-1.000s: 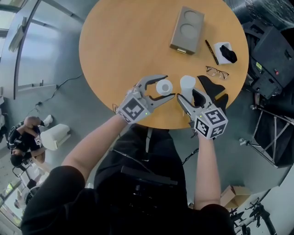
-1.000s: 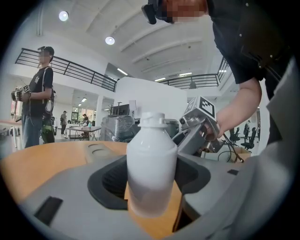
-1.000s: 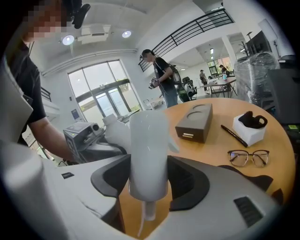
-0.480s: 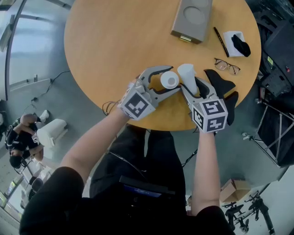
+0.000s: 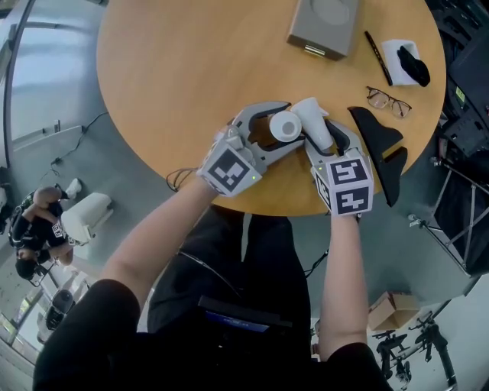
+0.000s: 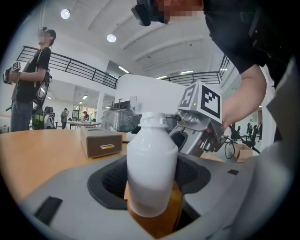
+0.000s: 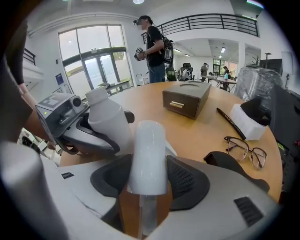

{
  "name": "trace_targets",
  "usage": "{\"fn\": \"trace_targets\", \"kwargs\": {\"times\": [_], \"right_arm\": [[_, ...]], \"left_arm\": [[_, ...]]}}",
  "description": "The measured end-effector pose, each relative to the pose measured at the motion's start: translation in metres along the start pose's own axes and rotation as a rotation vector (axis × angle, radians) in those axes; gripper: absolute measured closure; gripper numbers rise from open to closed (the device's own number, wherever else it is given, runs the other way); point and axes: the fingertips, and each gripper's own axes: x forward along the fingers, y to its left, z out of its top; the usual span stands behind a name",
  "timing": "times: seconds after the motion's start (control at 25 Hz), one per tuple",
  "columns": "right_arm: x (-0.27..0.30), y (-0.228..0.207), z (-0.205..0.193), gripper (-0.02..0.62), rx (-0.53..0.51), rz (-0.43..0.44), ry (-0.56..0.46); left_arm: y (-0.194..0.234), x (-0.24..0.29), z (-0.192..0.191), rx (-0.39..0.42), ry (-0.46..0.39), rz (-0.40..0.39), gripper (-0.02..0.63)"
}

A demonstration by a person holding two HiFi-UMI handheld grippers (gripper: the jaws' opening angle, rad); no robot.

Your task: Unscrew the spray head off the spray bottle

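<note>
Spray head (image 7: 147, 154) is off the spray bottle (image 6: 151, 164) and sits clamped between the ribbed pads of the right hand-held gripper (image 5: 325, 131), its clear dip tube (image 7: 147, 216) hanging down between the jaws. Just left of it in the head view, the white bottle, its threaded neck bare, is gripped round the body by the left hand-held gripper (image 5: 289, 128). Bottle and head are just beside each other at the middle of the frame, over the near edge of the round wooden bench (image 5: 176, 92); whether they touch cannot be told. Right of the right gripper, a black shaped object (image 5: 378, 136) lies on the bench. Above it are a pair of glasses (image 5: 388, 101), a black pen (image 5: 378, 57) and a white piece with something black on it (image 5: 412, 63) at the upper right. A grey box (image 5: 325, 23) with a round recess in its top stands at the top edge of the frame.
</note>
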Motion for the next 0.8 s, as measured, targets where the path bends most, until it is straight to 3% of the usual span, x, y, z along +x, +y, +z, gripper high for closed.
{"fn": "trace_targets", "kwargs": {"times": [0.44,0.8], "right_arm": [[-0.010,0.012,0.010,0.296,-0.065,-0.042,-0.004],[-0.089,0.029,0.053,0.288,-0.093,-0.023,-0.093]], "left_arm": [[-0.003,-0.021,0.000,-0.028,0.061,-0.004,0.235],[-0.015,-0.066,0.074,-0.028,0.054,0.025,0.235]]}}
